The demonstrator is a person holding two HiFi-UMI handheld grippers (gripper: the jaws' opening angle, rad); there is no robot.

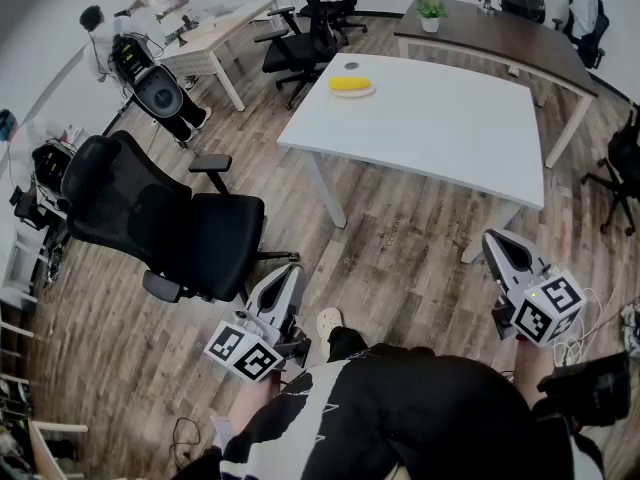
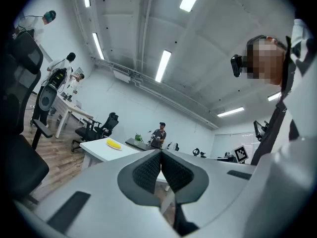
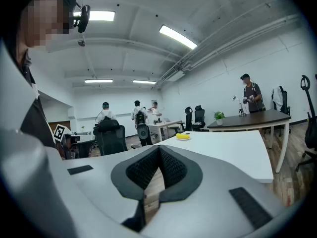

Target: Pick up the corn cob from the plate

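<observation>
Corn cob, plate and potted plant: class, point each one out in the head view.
corn cob [image 1: 349, 84], head view, middle of the yellow cob
plate [image 1: 353, 95], head view, near rim
potted plant [image 1: 431, 9], head view, green leaves

— What is seen of the corn cob?
— A corn cob [image 1: 349, 84] is seen lying flat on its side, plain yellow along its whole length, with its long axis running left to right in the head view.
— And what is it laid on?
— It is laid on a small, pale, shallow plate [image 1: 352, 94], whose rim is shown just below and beside the cob.
— Where is the plate set?
— It is set upright on a white table [image 1: 430, 123], close to the far left corner, with the cob resting across its middle.
</observation>
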